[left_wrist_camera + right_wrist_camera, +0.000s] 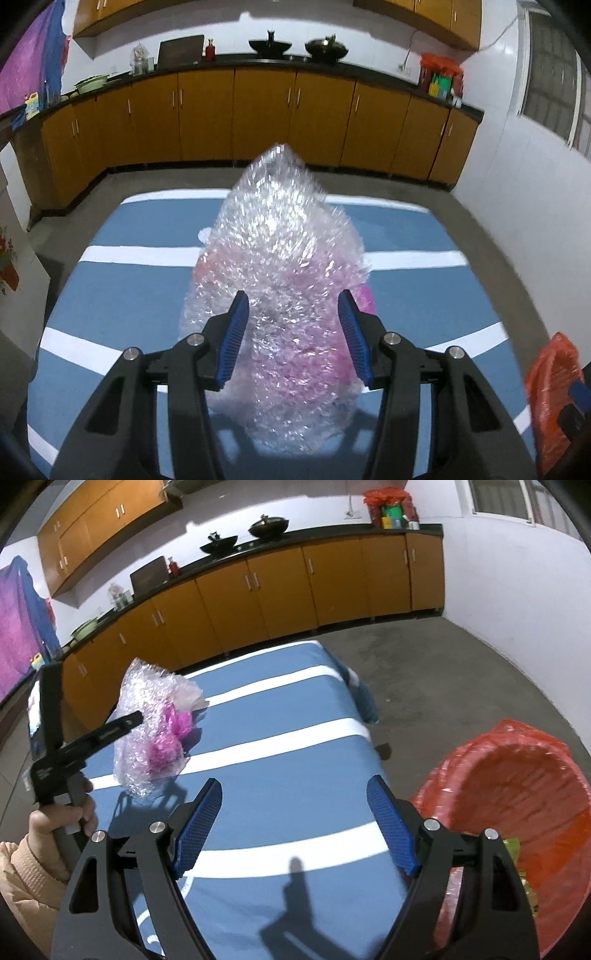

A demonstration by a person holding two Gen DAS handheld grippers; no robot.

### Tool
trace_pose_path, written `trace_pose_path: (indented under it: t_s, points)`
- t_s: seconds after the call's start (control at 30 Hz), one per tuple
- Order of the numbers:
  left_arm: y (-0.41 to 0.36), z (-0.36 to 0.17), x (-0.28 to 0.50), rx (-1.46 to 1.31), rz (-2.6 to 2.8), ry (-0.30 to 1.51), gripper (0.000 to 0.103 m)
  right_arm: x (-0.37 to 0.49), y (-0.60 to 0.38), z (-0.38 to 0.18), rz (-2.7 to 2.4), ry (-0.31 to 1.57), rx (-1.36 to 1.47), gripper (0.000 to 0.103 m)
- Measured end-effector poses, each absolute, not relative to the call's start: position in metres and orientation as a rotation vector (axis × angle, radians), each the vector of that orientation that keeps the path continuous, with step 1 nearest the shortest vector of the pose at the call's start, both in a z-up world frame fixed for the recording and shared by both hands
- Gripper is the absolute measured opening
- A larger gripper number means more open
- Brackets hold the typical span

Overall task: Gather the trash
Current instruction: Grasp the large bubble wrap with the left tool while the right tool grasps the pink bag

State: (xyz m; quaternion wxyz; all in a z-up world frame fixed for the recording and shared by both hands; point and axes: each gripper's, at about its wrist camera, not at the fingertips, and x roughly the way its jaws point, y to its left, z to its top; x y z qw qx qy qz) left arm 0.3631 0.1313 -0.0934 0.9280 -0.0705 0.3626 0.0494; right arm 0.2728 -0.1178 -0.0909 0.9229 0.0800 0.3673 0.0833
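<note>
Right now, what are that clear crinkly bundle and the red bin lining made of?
The clear crinkly bundle looks like glossy bubble wrap, dimpled with glinting pockets, around something pink. The red bin lining seems thin plastic film: translucent, wrinkled, shiny.

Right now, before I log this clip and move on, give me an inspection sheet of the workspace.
Surface: table under a blue cloth with white stripes, with gripper shadows on it.
Job's things: bubble wrap bundled with pink plastic, lifted off the cloth; red-lined trash bin beside the table's right edge, some scraps already inside.
Clutter: nothing else seen on the cloth.
Grippers: left gripper has the bubble wrap between its blue pads, though whether they pinch it cannot be told; right gripper open and empty, above the cloth beside the bin.
Cables: one cord running down the back wall.
Surroundings: kitchen with orange cabinets, dark counter carrying two woks, tiled walls.
</note>
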Motion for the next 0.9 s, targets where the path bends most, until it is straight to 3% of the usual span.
trace_pose_path:
  t_s: [0.07, 0.13, 0.23, 0.63, 0.9]
  points:
    - [0.134, -0.1, 0.367, -0.146, 0.101, 0.764, 0.049, 0.277, -0.111, -0.094, 0.183, 0.766, 0.163, 0.081]
    - [0.135, -0.105, 0.368, -0.147, 0.088, 0.772, 0.027, 0.279, -0.107, -0.095, 0.191, 0.774, 0.161, 0.081]
    - [0.134, -0.108, 0.364, -0.141, 0.05, 0.765, 0.014, 0.282, -0.102, -0.096, 0.204, 0.785, 0.164, 0.081]
    - [0.163, -0.086, 0.315, -0.196, 0.02, 0.656, 0.009, 0.29, -0.072, -0.094, 0.269, 0.791, 0.137, 0.08]
    - [0.205, -0.072, 0.285, -0.247, 0.095, 0.606, 0.009, 0.316, -0.02, -0.093, 0.374, 0.781, 0.099, 0.062]
